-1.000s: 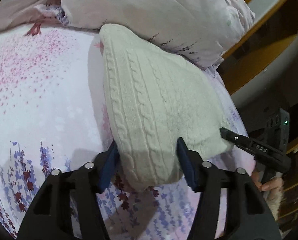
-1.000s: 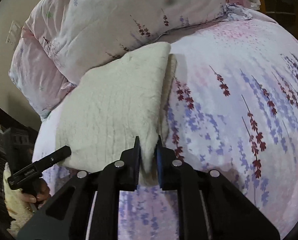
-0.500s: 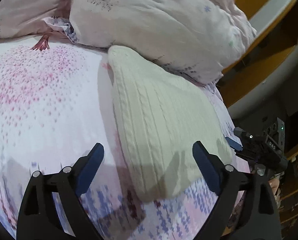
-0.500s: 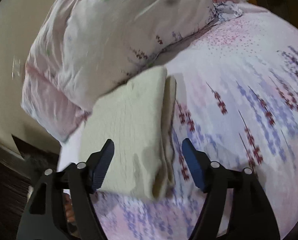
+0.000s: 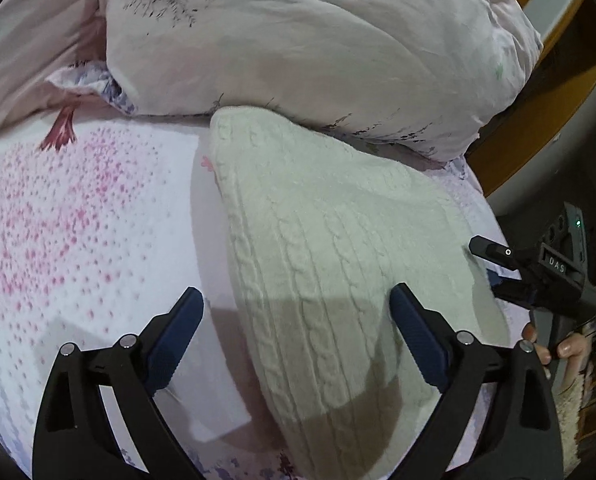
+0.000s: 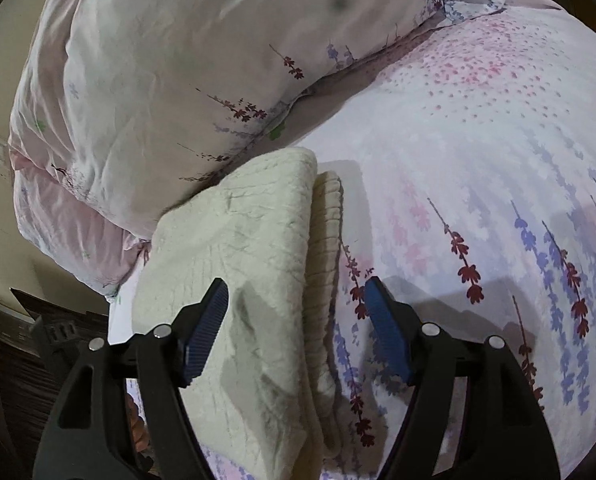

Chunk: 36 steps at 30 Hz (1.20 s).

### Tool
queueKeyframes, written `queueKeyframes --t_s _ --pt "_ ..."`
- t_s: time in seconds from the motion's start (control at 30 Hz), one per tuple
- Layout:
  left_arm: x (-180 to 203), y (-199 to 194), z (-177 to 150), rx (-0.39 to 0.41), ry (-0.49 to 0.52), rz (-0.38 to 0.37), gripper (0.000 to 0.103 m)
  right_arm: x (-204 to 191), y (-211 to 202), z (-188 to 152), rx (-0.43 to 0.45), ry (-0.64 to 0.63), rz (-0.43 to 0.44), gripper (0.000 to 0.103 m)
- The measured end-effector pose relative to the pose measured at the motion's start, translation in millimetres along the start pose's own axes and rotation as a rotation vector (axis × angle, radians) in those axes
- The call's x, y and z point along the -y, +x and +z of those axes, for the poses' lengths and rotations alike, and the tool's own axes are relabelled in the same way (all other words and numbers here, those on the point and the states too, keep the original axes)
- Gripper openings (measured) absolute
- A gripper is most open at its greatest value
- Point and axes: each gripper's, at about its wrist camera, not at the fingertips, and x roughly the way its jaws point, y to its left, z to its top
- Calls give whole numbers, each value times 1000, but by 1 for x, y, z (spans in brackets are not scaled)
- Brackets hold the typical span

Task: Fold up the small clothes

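A cream cable-knit garment (image 5: 338,248) lies folded on the floral bedsheet (image 5: 78,240), its far end against a pink pillow. My left gripper (image 5: 296,332) is open and empty, held above the garment's near left edge. My right gripper (image 6: 296,328) is open and empty, its jaws straddling the garment's (image 6: 250,264) folded right edge without touching it. The right gripper also shows in the left wrist view (image 5: 538,276), beside the garment's right corner.
A large pink floral pillow (image 5: 318,40) lies behind the garment and also shows in the right wrist view (image 6: 178,60). The sheet (image 6: 478,160) stretches to the right. A wooden bed frame (image 5: 538,92) and dark floor border the bed's edge.
Both grippers let go of the garment, opened wide and pulled back above it. The garment stays folded on the sheet.
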Motion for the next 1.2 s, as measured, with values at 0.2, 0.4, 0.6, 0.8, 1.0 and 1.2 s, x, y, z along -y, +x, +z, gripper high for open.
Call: queueKeyframes --t_s 0.2,0.4,0.6,0.8,1.0,1.2 --pt "3 10 5 -12 3 -4 96 1 6 1 -5 -19 4 70" --pt "6 18 9 -19 6 -14 96 -3 11 1 -7 -48 13 71" --pt "2 30 14 -36 -48 -125 91 -13 25 -7 -49 -69 78 56" --pt "-10 27 14 -17 -144 -226 55 -15 30 -13 -58 -69 136 28" --pt "-15 -4 10 19 -138 -302 40 -48 6 -25 18 -132 225 25" --pt "-45 -63 -1 85 -105 -253 40 -108 15 -50 30 -281 248 25"
